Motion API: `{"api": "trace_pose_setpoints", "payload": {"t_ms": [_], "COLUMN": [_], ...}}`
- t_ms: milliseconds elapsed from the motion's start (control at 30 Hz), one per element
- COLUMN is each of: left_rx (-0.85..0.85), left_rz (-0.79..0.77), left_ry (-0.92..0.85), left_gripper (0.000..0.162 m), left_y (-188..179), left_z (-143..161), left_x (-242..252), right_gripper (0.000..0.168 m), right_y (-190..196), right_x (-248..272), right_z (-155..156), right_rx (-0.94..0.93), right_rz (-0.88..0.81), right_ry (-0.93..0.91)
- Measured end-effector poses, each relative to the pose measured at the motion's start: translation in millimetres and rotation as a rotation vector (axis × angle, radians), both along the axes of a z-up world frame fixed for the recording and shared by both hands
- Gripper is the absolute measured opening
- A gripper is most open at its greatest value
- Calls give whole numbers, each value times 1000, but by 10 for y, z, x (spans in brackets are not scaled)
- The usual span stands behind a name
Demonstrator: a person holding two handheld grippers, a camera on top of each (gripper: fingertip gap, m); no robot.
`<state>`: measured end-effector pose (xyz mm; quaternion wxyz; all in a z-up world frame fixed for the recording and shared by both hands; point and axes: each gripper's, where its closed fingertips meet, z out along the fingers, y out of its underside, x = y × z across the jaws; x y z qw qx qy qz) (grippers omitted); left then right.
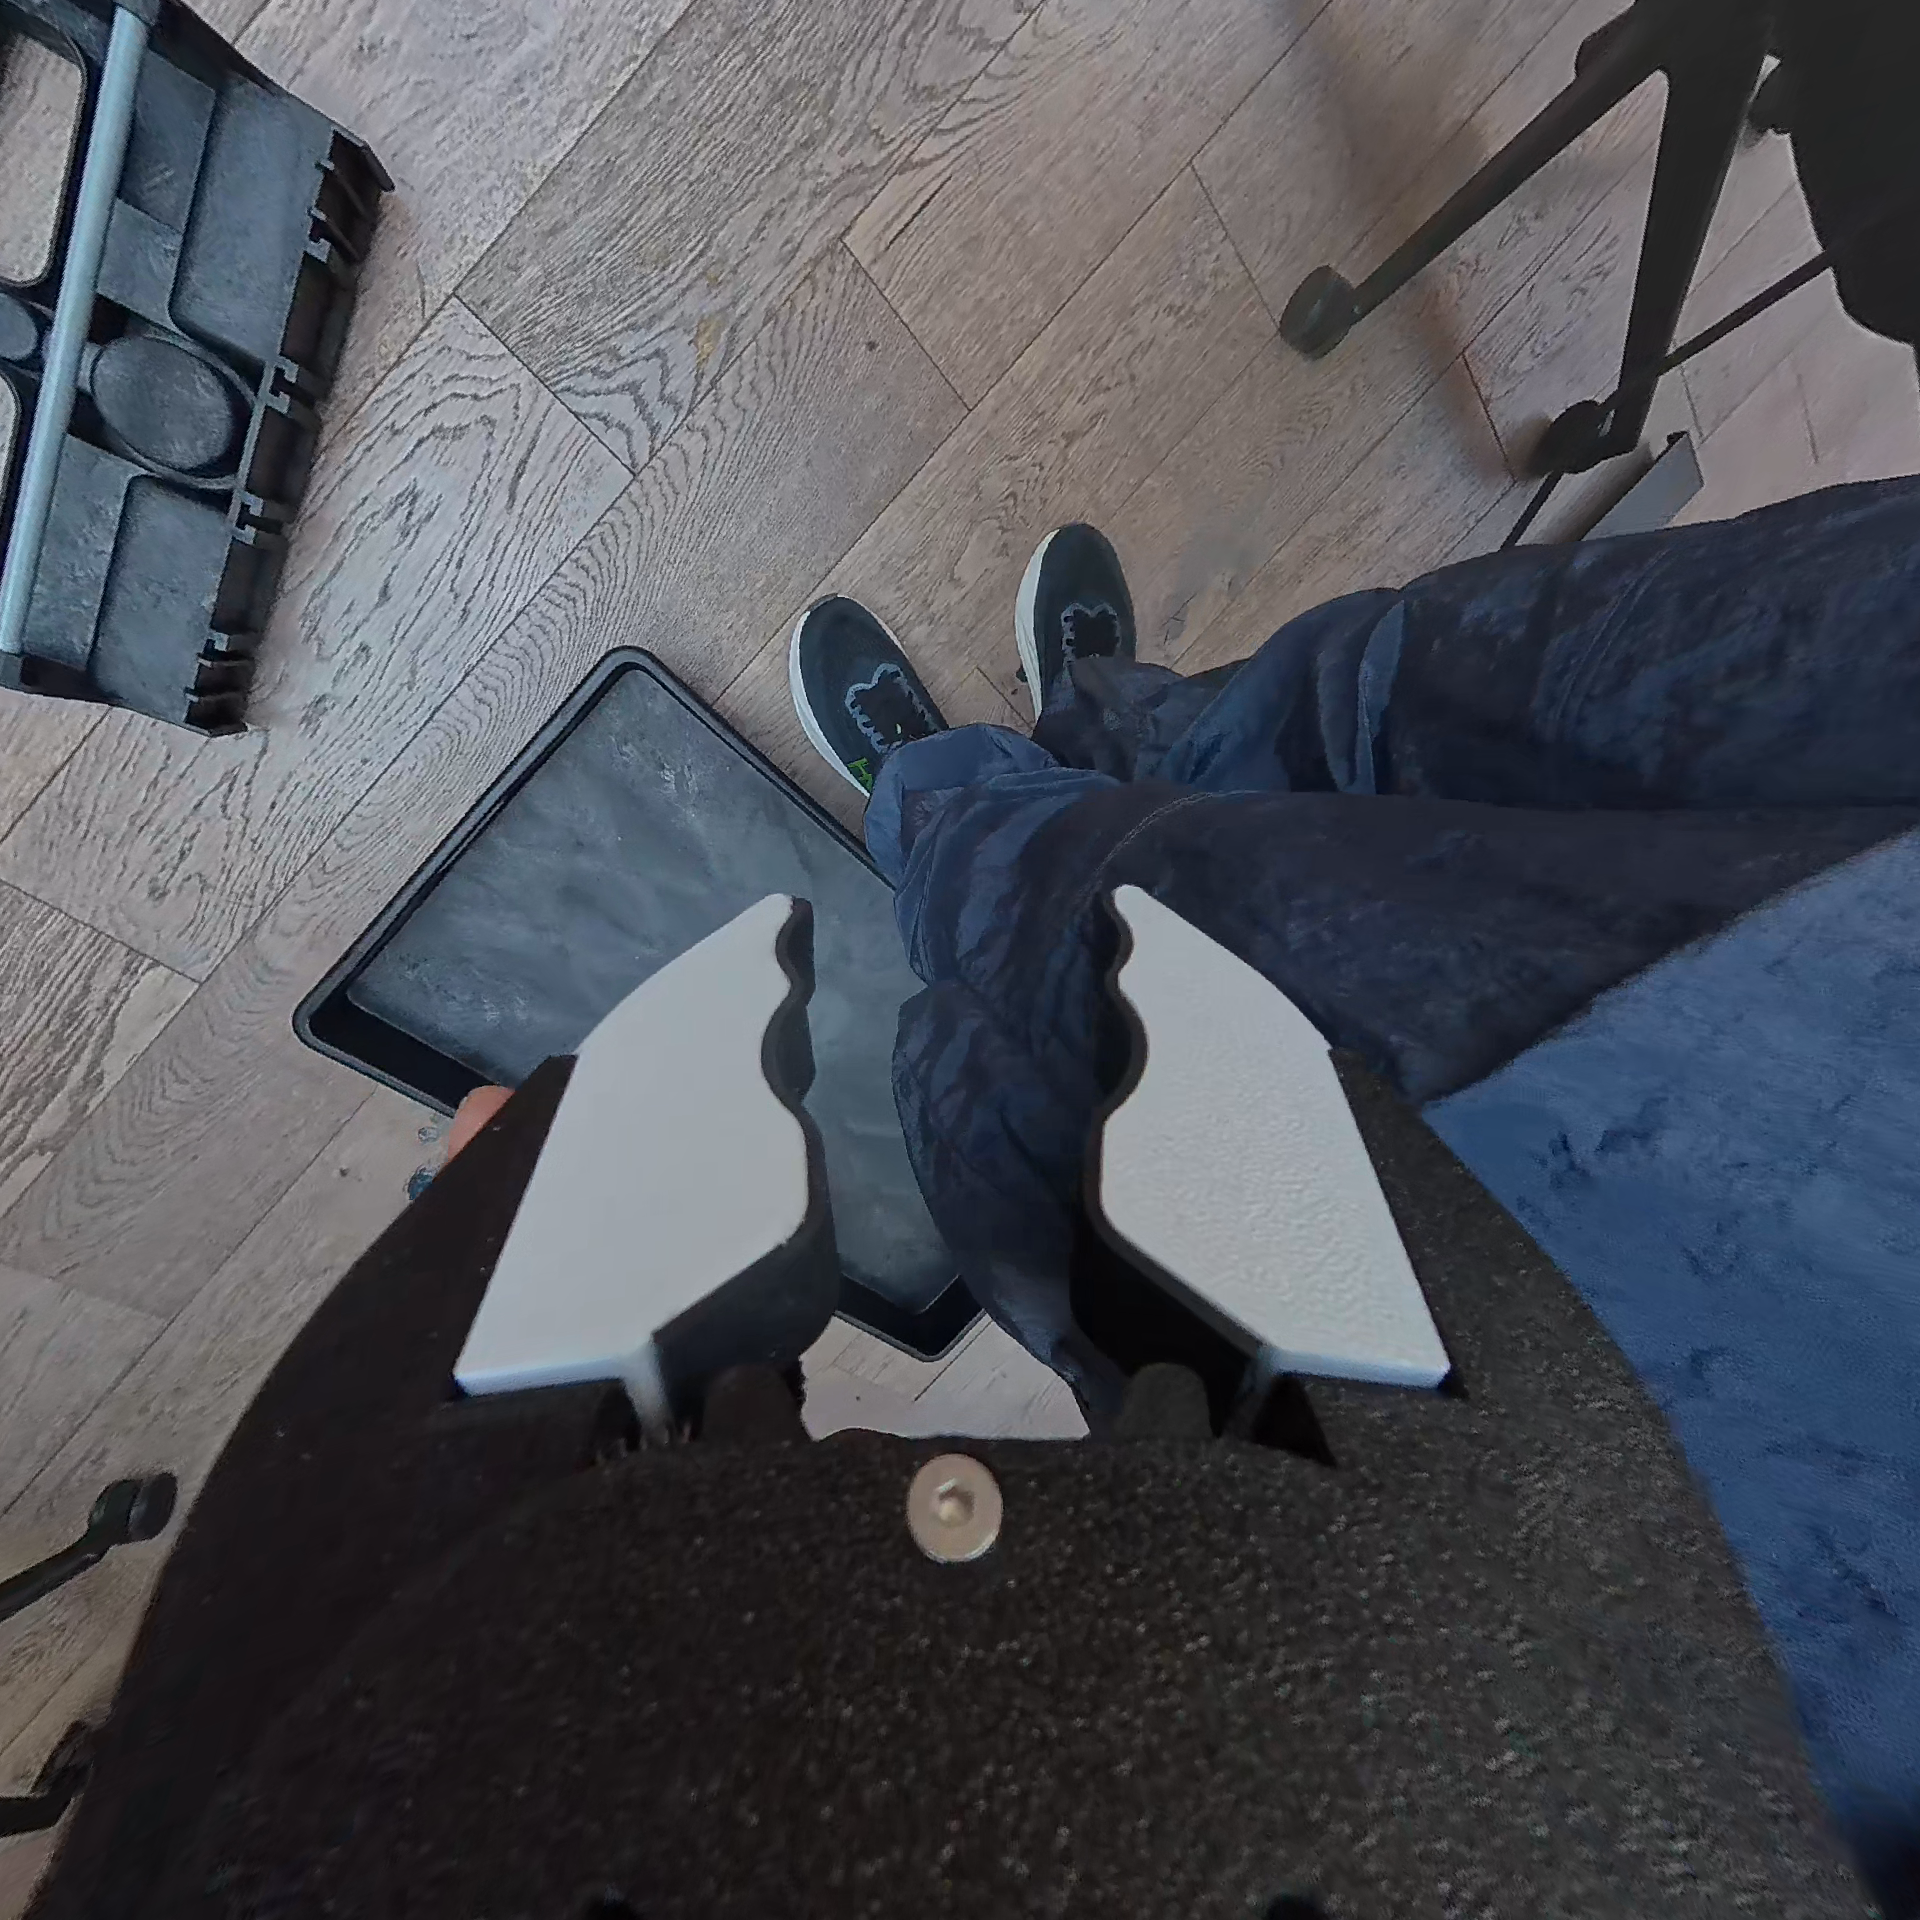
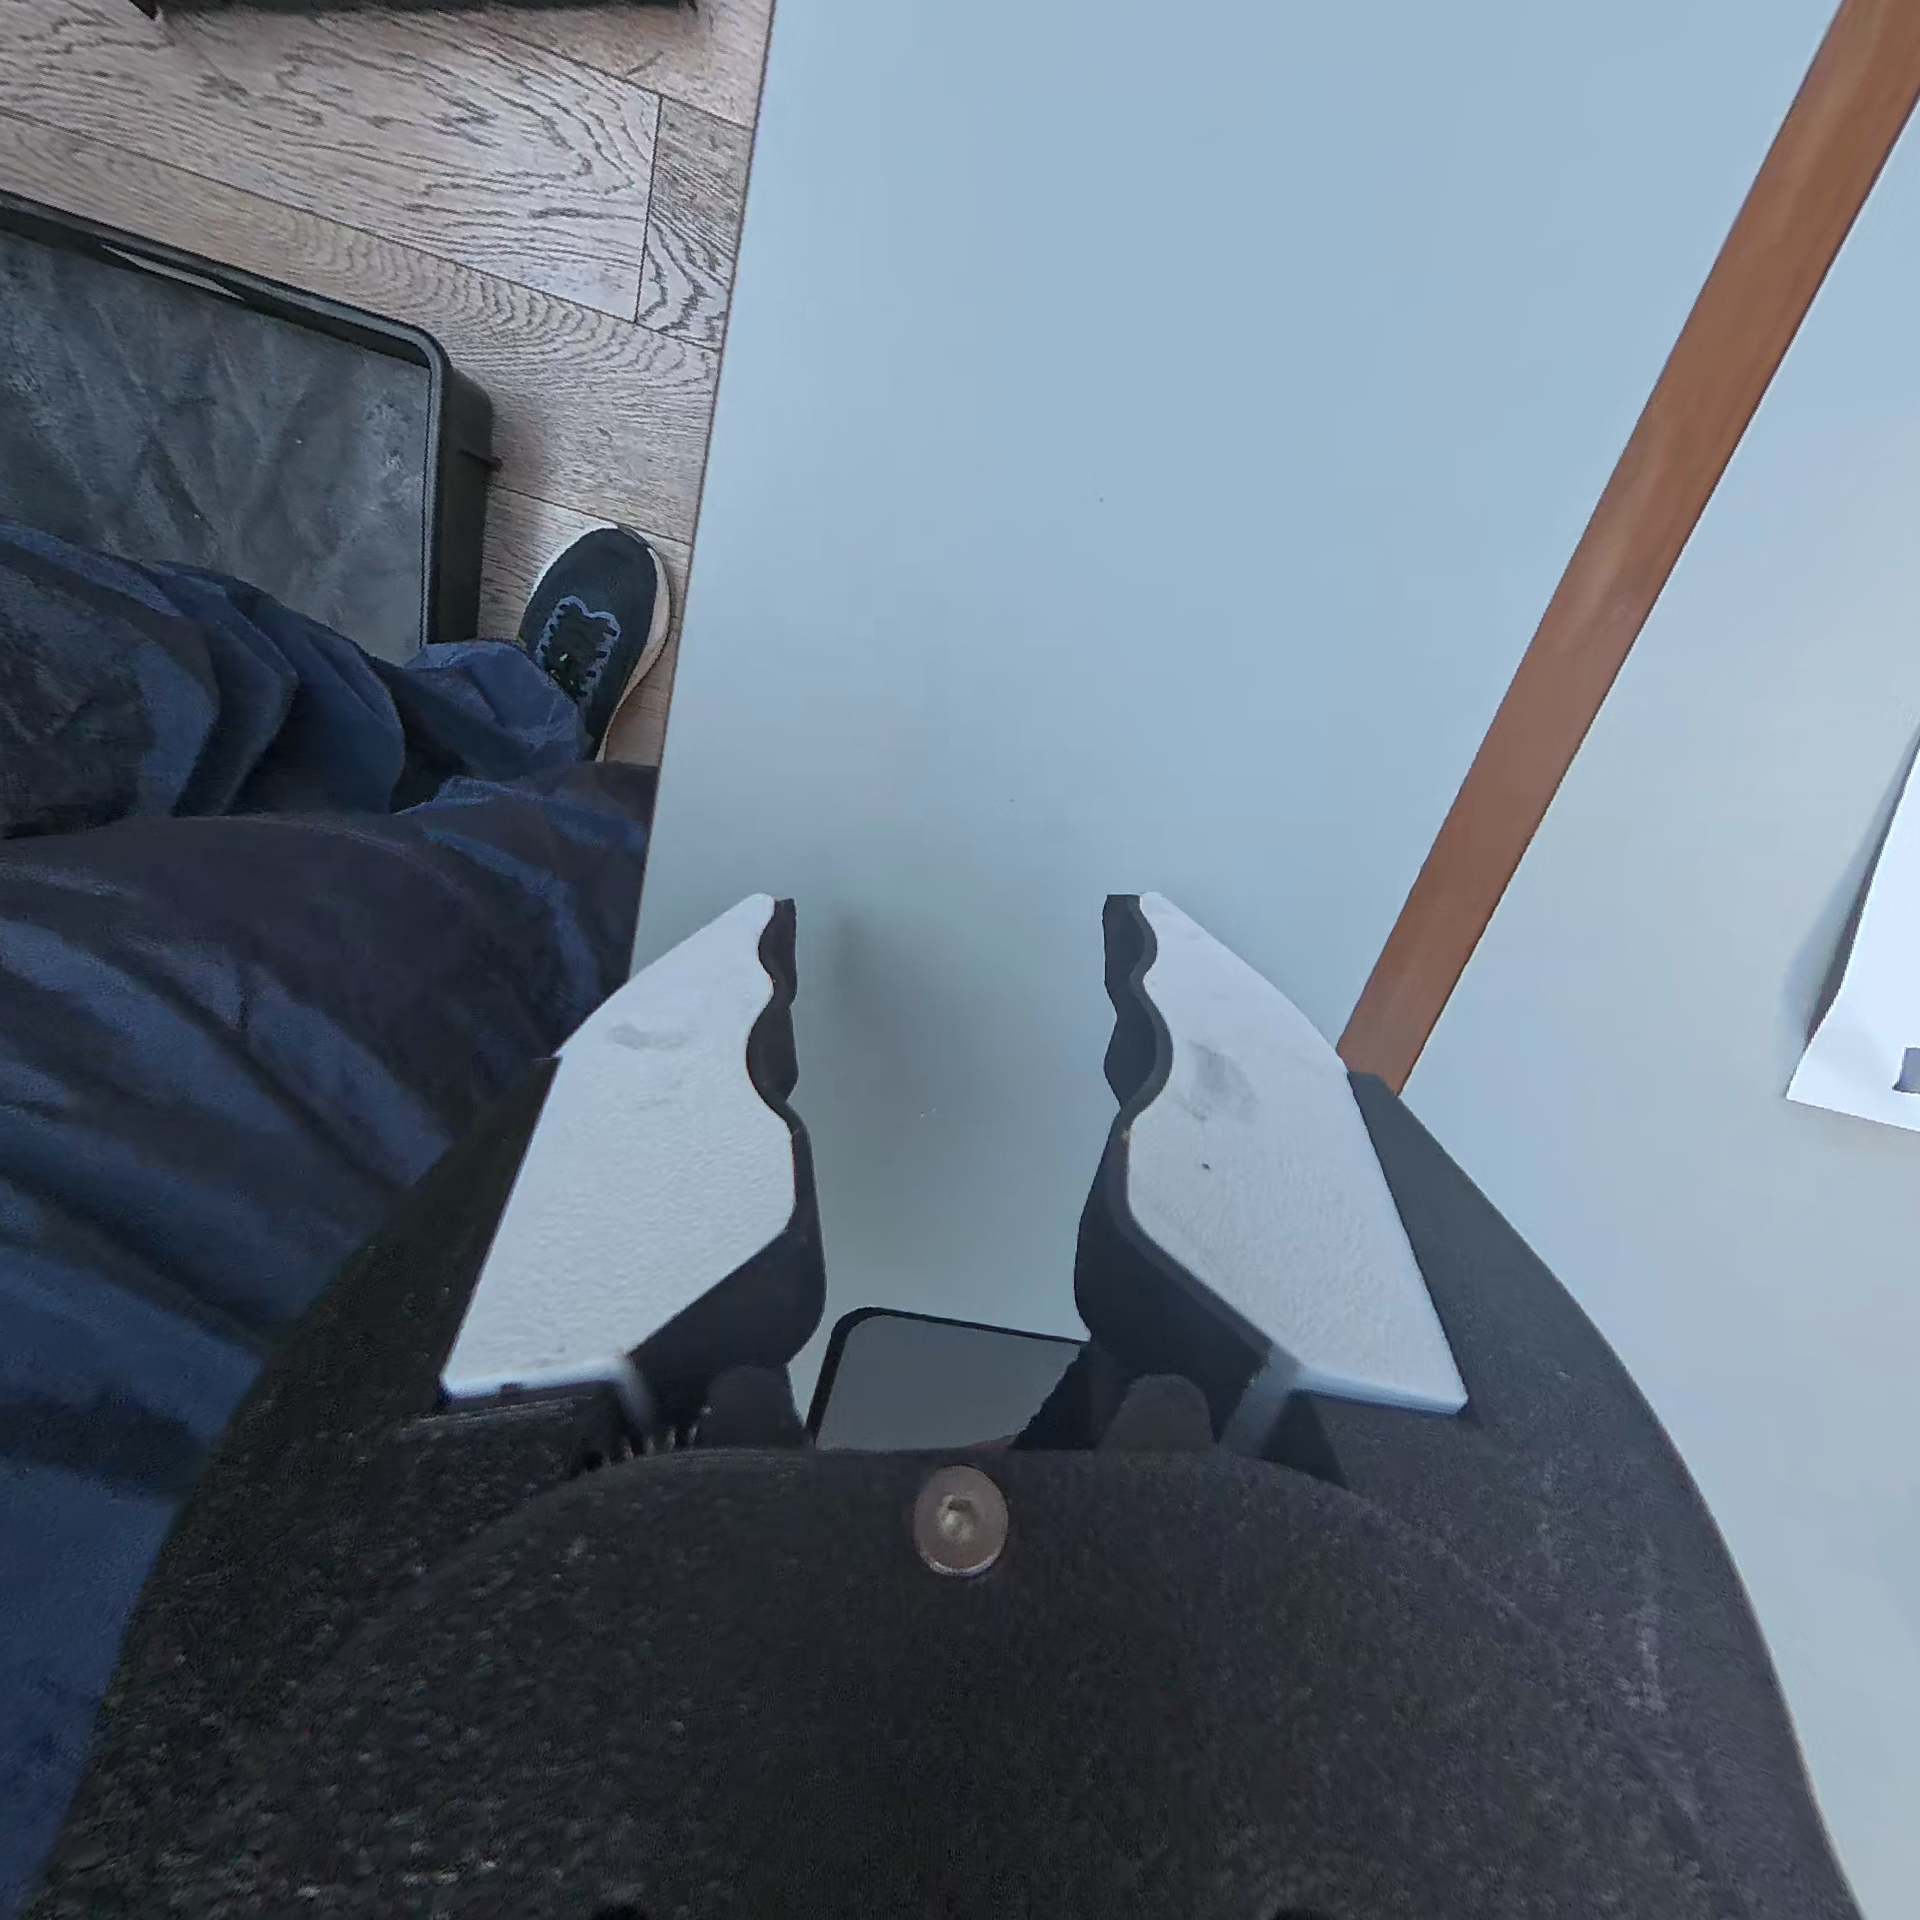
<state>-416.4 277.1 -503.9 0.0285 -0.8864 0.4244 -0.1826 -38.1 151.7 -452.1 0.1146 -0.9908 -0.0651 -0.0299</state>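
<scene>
My left gripper (image 1: 956, 914) is open and empty. It points down at the wooden floor, over a person's dark blue trouser legs (image 1: 1351, 852) and the edge of a black tray (image 1: 613, 894) lying on the floor. My right gripper (image 2: 948, 914) is open and empty, held above a pale grey table top (image 2: 1091, 468). A dark phone (image 2: 935, 1377) lies on the table right under the base of its fingers. The same black tray shows in the right wrist view (image 2: 208, 436) on the floor at left.
A black compartment tray with a grey bar (image 1: 156, 364) lies on the floor at far left. Black stand legs (image 1: 1538, 208) stand at top right. Two black shoes (image 1: 873, 686) rest on the floor. A brown wooden strip (image 2: 1642, 499) crosses the table, with a white sheet (image 2: 1870, 997) at right. Left tips to right tips: about 40 centimeters.
</scene>
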Motion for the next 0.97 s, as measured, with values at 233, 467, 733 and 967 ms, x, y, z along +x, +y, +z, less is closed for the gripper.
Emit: {"api": "trace_pose_setpoints", "payload": {"t_ms": [233,467,733,967], "left_rx": [22,55,56,55], "left_rz": [-71,-192,-259,-204], "left_ry": [4,-11,19,37], "left_gripper": [53,53,53,53], "left_y": [145,179,69,99], "left_z": [61,161,157,182], "left_x": [376,819,887,761], "right_gripper": [58,58,58,57], "right_y": [-191,-548,-539,-335], "right_x": [118,239,192,145], "right_z": [-15,-25,-190,-168], "right_rx": [3,14,-25,16], "right_rz": [-32,-131,-113,-70], "right_ry": [15,37,56,55]}}
